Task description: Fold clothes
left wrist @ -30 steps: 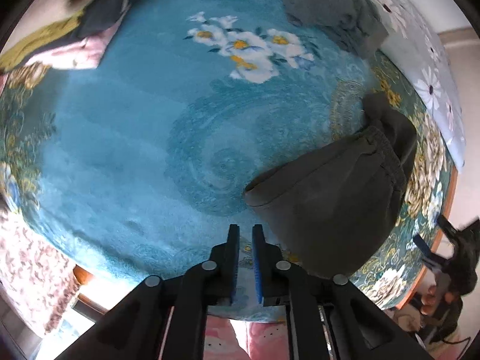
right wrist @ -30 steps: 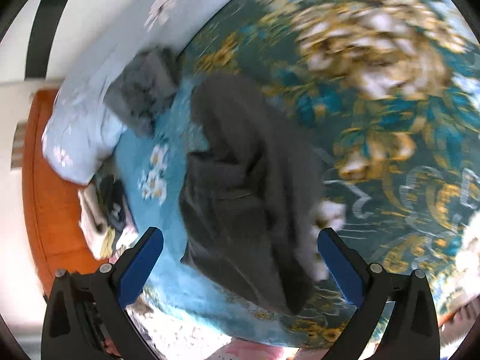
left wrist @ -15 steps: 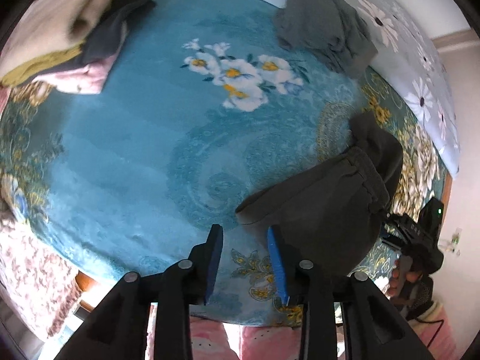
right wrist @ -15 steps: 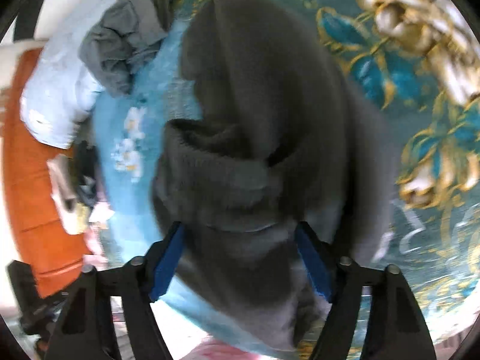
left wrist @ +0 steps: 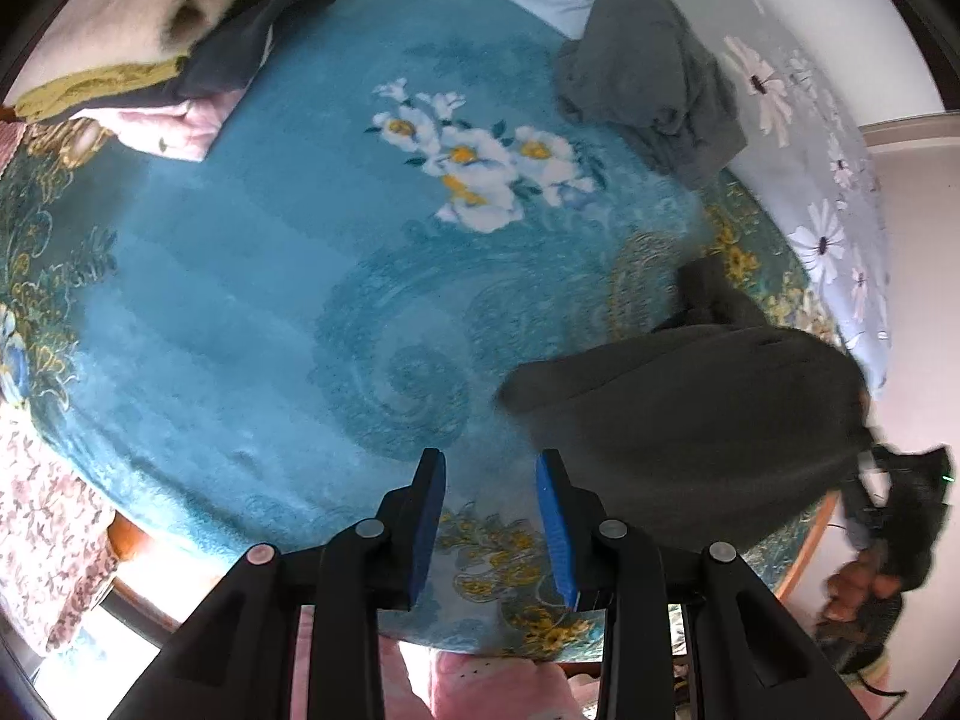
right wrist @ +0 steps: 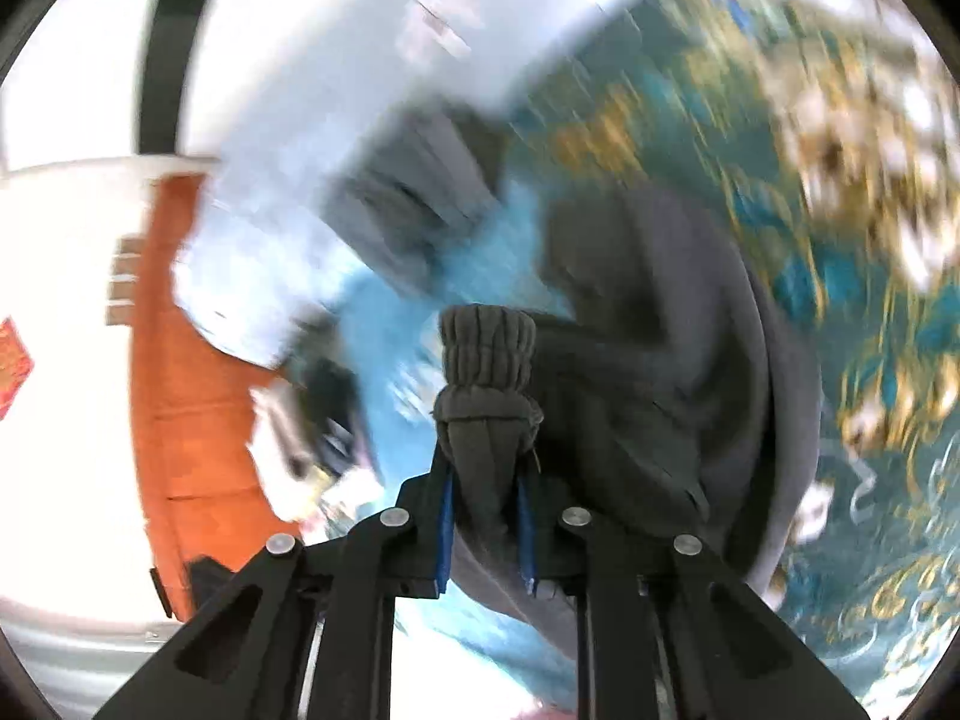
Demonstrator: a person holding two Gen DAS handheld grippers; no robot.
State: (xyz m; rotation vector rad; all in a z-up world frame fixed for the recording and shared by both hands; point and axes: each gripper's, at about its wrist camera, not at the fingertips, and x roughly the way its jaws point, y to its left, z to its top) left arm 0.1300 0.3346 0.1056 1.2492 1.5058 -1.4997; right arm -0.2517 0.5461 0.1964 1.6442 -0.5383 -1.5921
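A dark grey garment (left wrist: 690,414) lies on the blue floral blanket (left wrist: 252,276) at the right, near the bed's front edge. My left gripper (left wrist: 491,474) is open and empty, just left of the garment's near corner. My right gripper (right wrist: 483,492) is shut on the garment's ribbed waistband (right wrist: 487,354) and lifts it; the rest of the garment (right wrist: 672,372) hangs down to the blanket. The right wrist view is blurred by motion. The right gripper also shows in the left wrist view (left wrist: 900,492) at the garment's far right edge.
A second crumpled grey garment (left wrist: 648,78) lies at the back by the pale floral pillow (left wrist: 828,192). A stack of folded clothes (left wrist: 150,48) sits at the back left. The bed's front edge (left wrist: 180,546) runs close below my left gripper.
My left gripper opened from shut. My right gripper closed on the waistband and lifted it; the garment's right side rose.
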